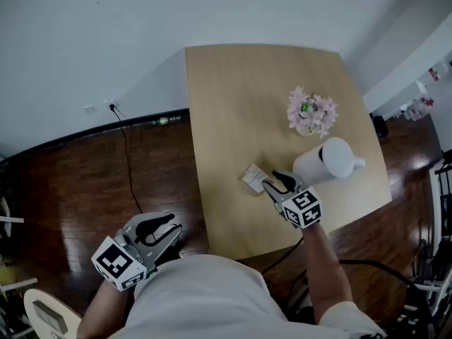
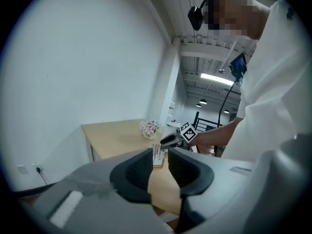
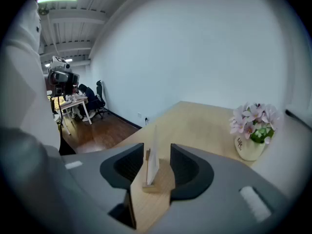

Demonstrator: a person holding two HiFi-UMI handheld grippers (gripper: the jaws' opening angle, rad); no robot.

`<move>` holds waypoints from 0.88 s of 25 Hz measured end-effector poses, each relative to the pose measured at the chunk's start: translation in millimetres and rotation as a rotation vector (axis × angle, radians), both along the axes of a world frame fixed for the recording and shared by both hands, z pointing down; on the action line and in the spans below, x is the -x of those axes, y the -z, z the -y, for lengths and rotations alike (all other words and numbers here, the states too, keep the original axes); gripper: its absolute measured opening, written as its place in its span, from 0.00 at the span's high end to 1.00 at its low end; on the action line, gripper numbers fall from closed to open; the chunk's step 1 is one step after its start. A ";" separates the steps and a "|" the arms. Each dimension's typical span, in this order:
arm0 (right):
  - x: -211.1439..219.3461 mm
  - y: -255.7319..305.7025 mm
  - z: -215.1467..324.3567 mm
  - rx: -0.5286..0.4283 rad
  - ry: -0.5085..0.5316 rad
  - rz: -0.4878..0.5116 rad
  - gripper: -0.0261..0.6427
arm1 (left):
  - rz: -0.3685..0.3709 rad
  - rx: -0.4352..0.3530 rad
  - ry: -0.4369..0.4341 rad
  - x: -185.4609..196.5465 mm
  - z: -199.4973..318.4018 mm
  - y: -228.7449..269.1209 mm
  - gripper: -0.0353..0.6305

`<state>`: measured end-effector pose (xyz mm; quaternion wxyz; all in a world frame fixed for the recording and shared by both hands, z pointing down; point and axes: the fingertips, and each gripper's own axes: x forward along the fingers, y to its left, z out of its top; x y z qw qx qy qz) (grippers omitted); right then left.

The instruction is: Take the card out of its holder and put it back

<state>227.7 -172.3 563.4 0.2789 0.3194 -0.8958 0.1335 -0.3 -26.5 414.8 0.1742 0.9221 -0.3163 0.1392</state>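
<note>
A white card [image 1: 251, 176] stands upright in a small wooden holder [image 3: 158, 182] near the table's front left part. My right gripper [image 1: 272, 184] is right behind it and open. In the right gripper view the card [image 3: 152, 161] stands between the two dark pads [image 3: 130, 167] with a gap on each side. My left gripper [image 1: 169, 230] hangs off the table's left side, over the floor and close to the body. It is open with nothing in it. The left gripper view [image 2: 158, 169] shows the card [image 2: 157, 155] and the right gripper [image 2: 174, 140] farther off.
A white jug [image 1: 328, 161] stands just right of the right gripper. A vase of pink flowers [image 1: 311, 113] sits behind it. The wooden table [image 1: 240, 97] has bare surface at its back and left. A cable [image 1: 128, 162] runs over the dark floor.
</note>
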 end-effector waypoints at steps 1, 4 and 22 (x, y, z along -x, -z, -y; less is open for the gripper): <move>0.5 -3.6 2.8 0.008 0.008 0.004 0.70 | 0.000 0.003 0.002 -1.9 0.3 -1.6 0.79; 2.8 -11.5 9.4 0.027 0.025 0.018 0.74 | 0.003 0.010 0.007 -6.8 1.0 -5.9 0.79; 12.2 -0.5 7.6 0.030 0.057 0.080 0.93 | 0.008 0.021 0.019 0.7 -1.7 -12.9 0.79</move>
